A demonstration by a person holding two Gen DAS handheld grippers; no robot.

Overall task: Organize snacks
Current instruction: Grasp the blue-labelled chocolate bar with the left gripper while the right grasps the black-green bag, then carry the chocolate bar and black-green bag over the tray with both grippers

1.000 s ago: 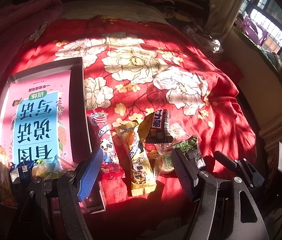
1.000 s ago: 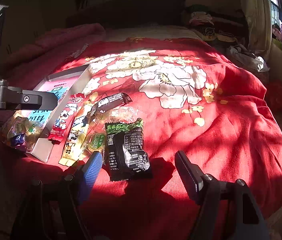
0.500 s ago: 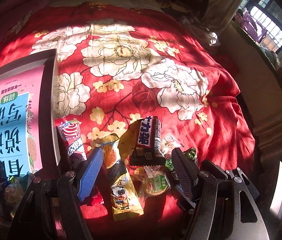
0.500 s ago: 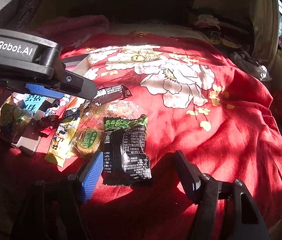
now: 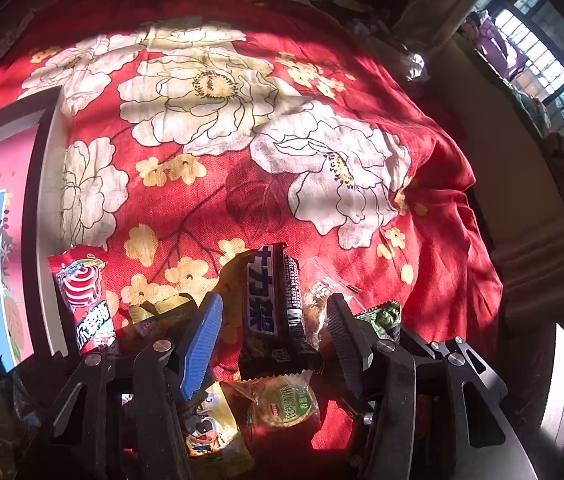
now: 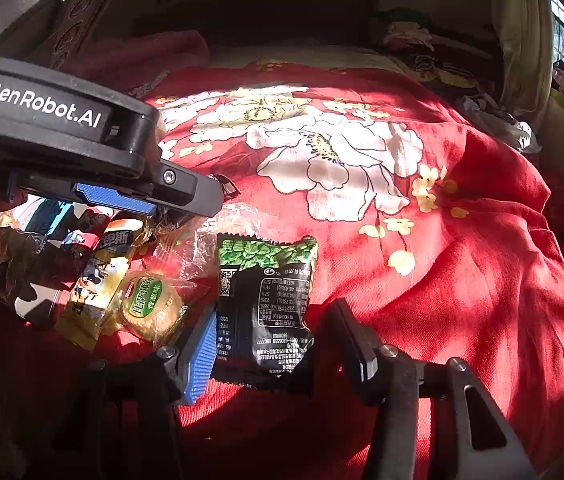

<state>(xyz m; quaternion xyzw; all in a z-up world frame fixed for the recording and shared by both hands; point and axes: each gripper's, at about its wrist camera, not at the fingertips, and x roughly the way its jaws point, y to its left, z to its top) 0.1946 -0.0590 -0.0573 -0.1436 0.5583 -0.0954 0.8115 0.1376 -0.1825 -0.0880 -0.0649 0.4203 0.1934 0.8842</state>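
The left gripper (image 5: 271,320) has dropped closer over the snack pile, jaws spread around the dark bar (image 5: 271,308). The right gripper (image 6: 277,340), also spread, now straddles the black packet (image 6: 267,300). Both pickups look imminent; the tray (image 5: 43,184) waits far left.
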